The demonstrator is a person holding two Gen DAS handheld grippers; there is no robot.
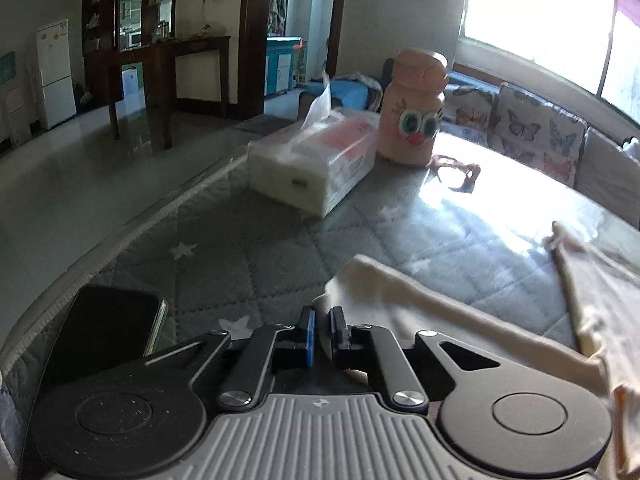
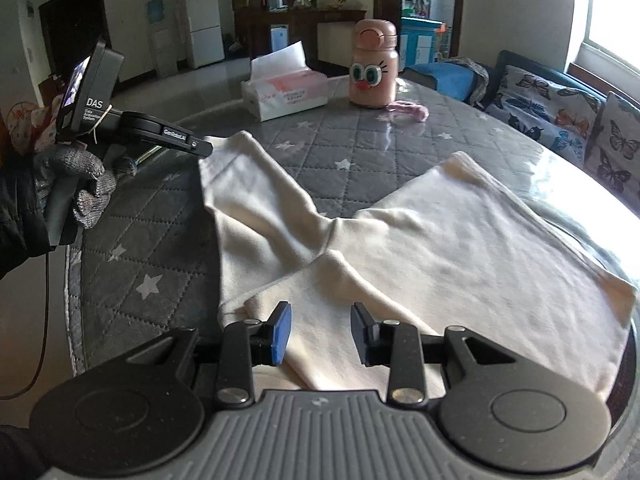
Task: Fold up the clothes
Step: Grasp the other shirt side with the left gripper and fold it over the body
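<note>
A cream garment [image 2: 440, 248] lies spread on the grey quilted table cover [image 2: 160, 240], with one sleeve-like strip [image 2: 248, 184] running to the far left. My left gripper [image 1: 322, 332] is shut on the end of that strip [image 1: 400, 300]; in the right wrist view it [image 2: 200, 146] pinches the strip's far corner. My right gripper [image 2: 320, 334] is open, its jaws either side of a folded near edge of the garment, just above the cloth.
A tissue pack [image 2: 286, 90], a pink face-painted bottle [image 2: 372, 68] and a pink strap [image 2: 408, 110] stand at the table's far side. A black phone [image 1: 108, 332] lies near the left edge. A butterfly-print sofa [image 2: 560, 120] runs along the right.
</note>
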